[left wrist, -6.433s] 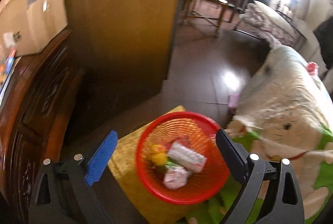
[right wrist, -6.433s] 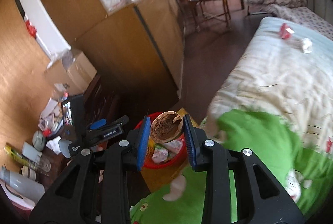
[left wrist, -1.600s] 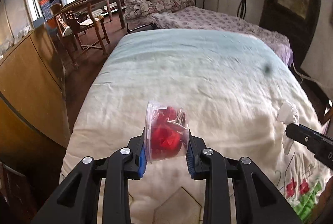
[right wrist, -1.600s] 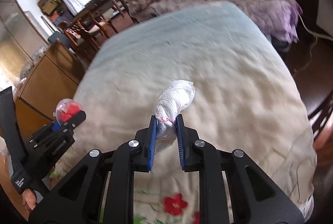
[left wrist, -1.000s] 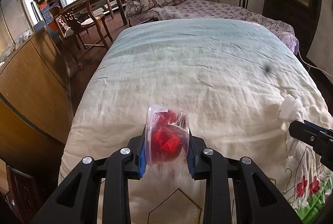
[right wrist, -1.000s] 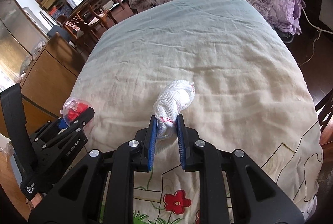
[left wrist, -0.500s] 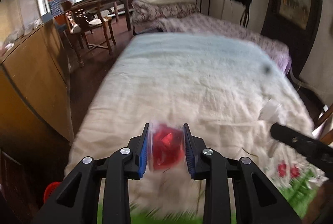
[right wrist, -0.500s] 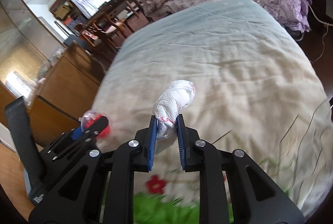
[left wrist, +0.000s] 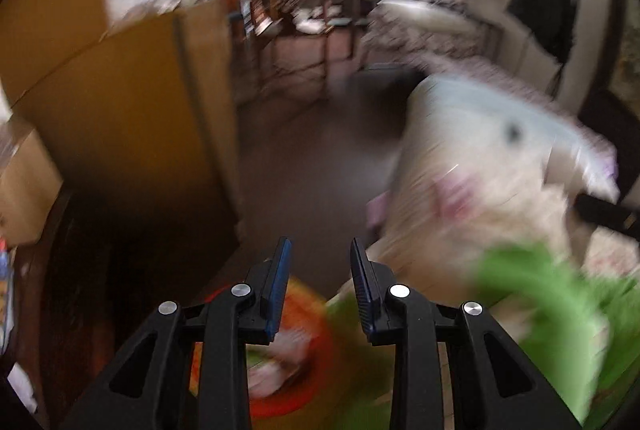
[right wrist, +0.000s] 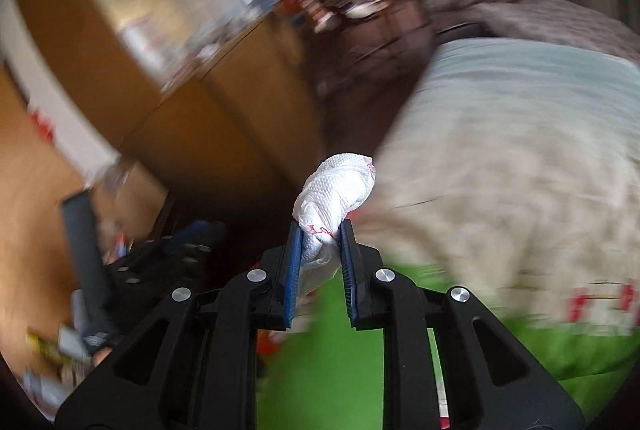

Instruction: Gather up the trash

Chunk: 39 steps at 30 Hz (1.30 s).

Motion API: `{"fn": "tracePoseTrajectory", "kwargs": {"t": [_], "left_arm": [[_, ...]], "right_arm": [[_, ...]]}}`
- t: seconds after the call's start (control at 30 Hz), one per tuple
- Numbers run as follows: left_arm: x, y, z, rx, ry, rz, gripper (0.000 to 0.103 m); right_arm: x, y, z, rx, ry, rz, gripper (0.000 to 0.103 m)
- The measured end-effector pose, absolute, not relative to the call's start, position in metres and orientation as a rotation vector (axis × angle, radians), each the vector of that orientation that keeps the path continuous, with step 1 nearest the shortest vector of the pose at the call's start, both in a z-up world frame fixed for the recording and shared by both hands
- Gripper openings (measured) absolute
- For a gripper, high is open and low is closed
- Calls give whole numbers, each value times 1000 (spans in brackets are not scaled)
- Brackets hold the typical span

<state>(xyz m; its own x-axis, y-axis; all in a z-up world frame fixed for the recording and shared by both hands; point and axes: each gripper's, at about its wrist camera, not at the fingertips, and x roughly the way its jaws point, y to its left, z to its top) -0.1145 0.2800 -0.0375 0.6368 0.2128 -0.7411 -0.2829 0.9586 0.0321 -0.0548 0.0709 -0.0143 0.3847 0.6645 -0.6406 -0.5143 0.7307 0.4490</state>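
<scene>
My left gripper (left wrist: 320, 262) hangs above the blurred red basket (left wrist: 320, 334), which has wrappers inside. Its jaws stand apart with only dark floor showing between them. The clear cup with red scraps is not in sight. My right gripper (right wrist: 320, 242) is shut on a crumpled white tissue (right wrist: 336, 186), which sticks up past the blue pads (right wrist: 294, 250). The tissue is held off the bed's corner, over its green quilt patch (right wrist: 328, 362). In the right wrist view the left gripper (right wrist: 192, 234) is a dark blur at the lower left. Both views are smeared by motion.
The bed with a cream quilt (left wrist: 480, 198) fills the right side. A tall wooden cabinet (left wrist: 132, 118) stands on the left, with a cardboard box (left wrist: 24, 190) beside it. Dark floor (left wrist: 304, 166) runs between them towards a table and chairs (left wrist: 304, 18).
Both views have swung left from the bed to the cabinet and the basket. The red-filled cup is gone from between the left fingers. The right gripper still holds the tissue.
</scene>
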Motion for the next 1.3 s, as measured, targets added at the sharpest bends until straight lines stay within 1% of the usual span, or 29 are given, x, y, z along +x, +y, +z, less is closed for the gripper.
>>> {"fn": "tracePoseTrajectory", "kwargs": {"t": [0.1, 0.2, 0.23, 0.27, 0.3, 0.33, 0.5, 0.67, 0.73, 0.77, 0.83, 0.87, 0.9, 0.93, 1.03, 1.1, 1.17, 1.27, 1.3], "left_arm": [[-129, 316, -73, -145, 904, 323, 31], [-134, 347, -101, -211, 961, 345, 31], [-138, 354, -106, -224, 965, 348, 33], [-141, 362, -112, -243, 965, 351, 38], [-143, 368, -116, -253, 967, 358, 48], [-145, 374, -121, -260, 972, 373, 50], [-158, 392, -138, -283, 993, 396, 51], [-172, 403, -143, -265, 981, 452, 60], [-178, 408, -142, -261, 976, 477, 67], [-181, 411, -142, -259, 974, 488, 69], [-185, 415, -142, -249, 973, 515, 78], [-188, 416, -141, -245, 973, 523, 80], [-189, 417, -141, -238, 974, 529, 82], [-187, 415, -143, -230, 976, 534, 85], [-186, 412, -142, -212, 984, 541, 91], [-186, 411, -142, -225, 988, 534, 91], [-186, 410, -141, -228, 985, 534, 92], [-188, 405, -135, -196, 980, 557, 95], [-190, 404, -134, -187, 980, 567, 97]], "right_arm": [[-59, 126, -30, 108, 968, 818, 20], [-54, 151, -41, 84, 985, 797, 20], [-53, 153, -44, 86, 995, 799, 20], [-50, 157, -47, 84, 1009, 798, 20], [-48, 157, -49, 87, 1008, 787, 20], [-46, 157, -49, 101, 1005, 787, 20], [-43, 183, -64, 60, 1060, 818, 20], [-56, 220, -82, -9, 1115, 868, 20], [-65, 237, -90, -65, 1124, 883, 20], [-70, 249, -94, -102, 1124, 893, 21], [-73, 268, -106, -145, 1131, 906, 25], [-73, 272, -110, -150, 1133, 912, 27], [-73, 278, -115, -181, 1130, 900, 38], [-73, 282, -116, -195, 1130, 882, 46], [-72, 274, -108, -124, 1113, 919, 46], [-72, 263, -104, -93, 1090, 909, 46], [-72, 258, -107, -61, 1105, 907, 46], [-73, 255, -111, -57, 1123, 890, 46], [-74, 256, -113, -72, 1131, 872, 48]]}}
